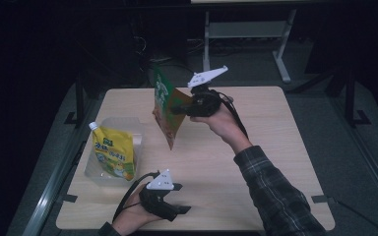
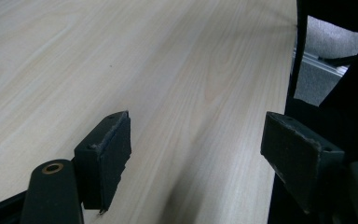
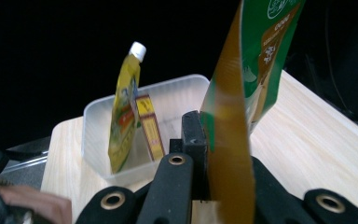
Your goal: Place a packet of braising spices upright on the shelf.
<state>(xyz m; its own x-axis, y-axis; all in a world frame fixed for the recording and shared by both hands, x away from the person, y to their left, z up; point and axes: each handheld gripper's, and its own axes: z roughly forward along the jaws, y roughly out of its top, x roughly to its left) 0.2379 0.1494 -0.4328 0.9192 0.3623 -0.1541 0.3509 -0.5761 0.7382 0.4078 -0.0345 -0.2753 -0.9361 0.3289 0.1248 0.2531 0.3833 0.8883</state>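
Wood counter (image 1: pixel 256 162), dark room. Right claw (image 1: pixel 179 109) pinching green-brown pouch (image 1: pixel 167 105), held tilted above counter middle. Left claw (image 1: pixel 179 199) spread wide, low at near edge. Yellow spouted pouch (image 1: pixel 113 152) upright in clear tub (image 1: pixel 128 125), far left.

Right claw (image 1: pixel 181 109) raised with jaws clamped; left claw (image 1: pixel 183 198) low, jaws apart.

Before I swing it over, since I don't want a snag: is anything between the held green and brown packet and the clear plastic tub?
Nothing visible: the green and brown packet, clamped in the right gripper, hangs above bare table short of the clear plastic tub.
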